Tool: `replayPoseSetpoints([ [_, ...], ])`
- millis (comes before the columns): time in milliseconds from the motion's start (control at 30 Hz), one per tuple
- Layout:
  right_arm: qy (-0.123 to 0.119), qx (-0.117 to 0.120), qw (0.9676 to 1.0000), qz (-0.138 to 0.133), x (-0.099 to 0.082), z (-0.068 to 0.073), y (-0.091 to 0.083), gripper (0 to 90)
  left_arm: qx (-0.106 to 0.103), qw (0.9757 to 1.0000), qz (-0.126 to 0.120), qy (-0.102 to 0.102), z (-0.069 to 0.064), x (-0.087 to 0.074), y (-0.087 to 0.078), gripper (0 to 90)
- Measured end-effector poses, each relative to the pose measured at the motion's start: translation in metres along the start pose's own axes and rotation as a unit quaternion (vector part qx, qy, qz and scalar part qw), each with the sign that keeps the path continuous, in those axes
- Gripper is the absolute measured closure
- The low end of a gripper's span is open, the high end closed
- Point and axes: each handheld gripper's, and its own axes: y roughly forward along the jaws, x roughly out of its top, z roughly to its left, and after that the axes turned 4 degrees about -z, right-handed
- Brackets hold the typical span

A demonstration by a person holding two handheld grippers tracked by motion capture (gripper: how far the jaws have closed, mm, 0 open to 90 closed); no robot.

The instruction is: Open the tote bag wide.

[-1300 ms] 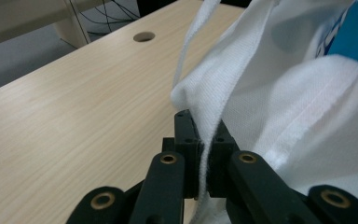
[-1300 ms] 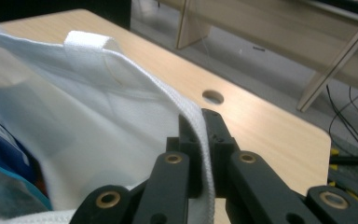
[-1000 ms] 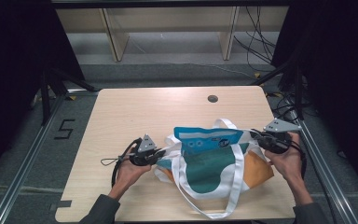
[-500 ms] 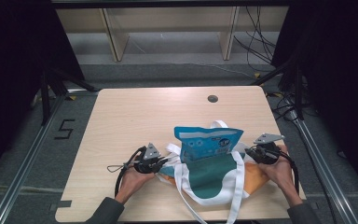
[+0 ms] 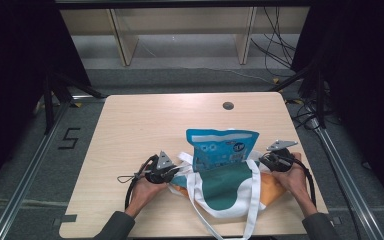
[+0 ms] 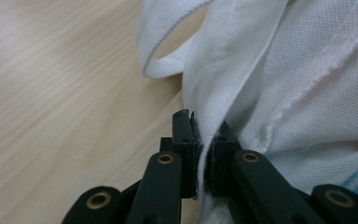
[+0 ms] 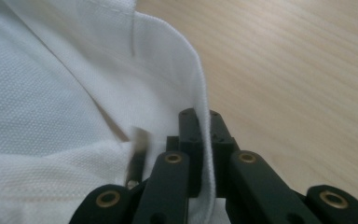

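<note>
Tote bag (image 5: 225, 172) sits at the table's (image 5: 145, 120) 6 o'clock edge, pulled nearer than before. Left gripper (image 6: 204, 148) and right gripper (image 7: 204, 140) each pinch its white cloth, so the dragging seems to work.

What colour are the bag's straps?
White, clearest in the high view: straps.

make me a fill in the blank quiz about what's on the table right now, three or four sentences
1. The left tongs are shut on the bag's ____ fabric.
2. Both tongs hold the tote bag at opposite ____.
3. The table top is made of light ____.
4. The upright part of the bag is printed in ____.

Missing words: white; sides; wood; blue
</note>
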Motion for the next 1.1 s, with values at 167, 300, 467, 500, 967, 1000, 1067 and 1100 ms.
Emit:
replayPoseSetpoints([
  [167,-0.003,-0.003,0.9999,-0.011,0.022,0.001,0.024,88.5,0.032,0.9993,-0.001,-0.019,0.023,-0.002,0.001,84.2],
  [300,0.0,-0.002,0.9998,-0.017,0.038,0.005,0.041,88.5,0.049,0.9984,0.001,-0.029,0.041,-0.005,-0.001,83.6],
  [467,-0.001,-0.001,1.0,0.004,0.055,0.01,0.051,88.4,0.049,0.9976,0.001,-0.049,0.055,-0.009,-0.001,83.3],
  [500,-0.005,-0.006,1.0,0.002,0.056,0.01,0.052,88.4,0.054,0.9972,0.003,-0.051,0.055,-0.009,-0.003,82.6],
  [967,0.068,0.01,0.9961,-0.055,0.06,-0.009,0.013,65.2,0.05,0.9756,-0.128,-0.171,0.05,0.015,-0.072,47.9],
  [1000,0.065,0.01,0.9951,-0.074,0.061,-0.01,0.003,64.5,0.041,0.9755,-0.139,-0.166,0.046,0.018,-0.077,50.1],
  [1067,0.064,0.011,0.9925,-0.104,0.062,-0.009,-0.02,64.3,0.023,0.9742,-0.153,-0.164,0.037,0.023,-0.084,52.5],
  [1100,0.07,0.026,0.9901,-0.119,0.063,-0.007,-0.034,65.6,0.008,0.9725,-0.16,-0.169,0.033,0.025,-0.085,54.9],
])
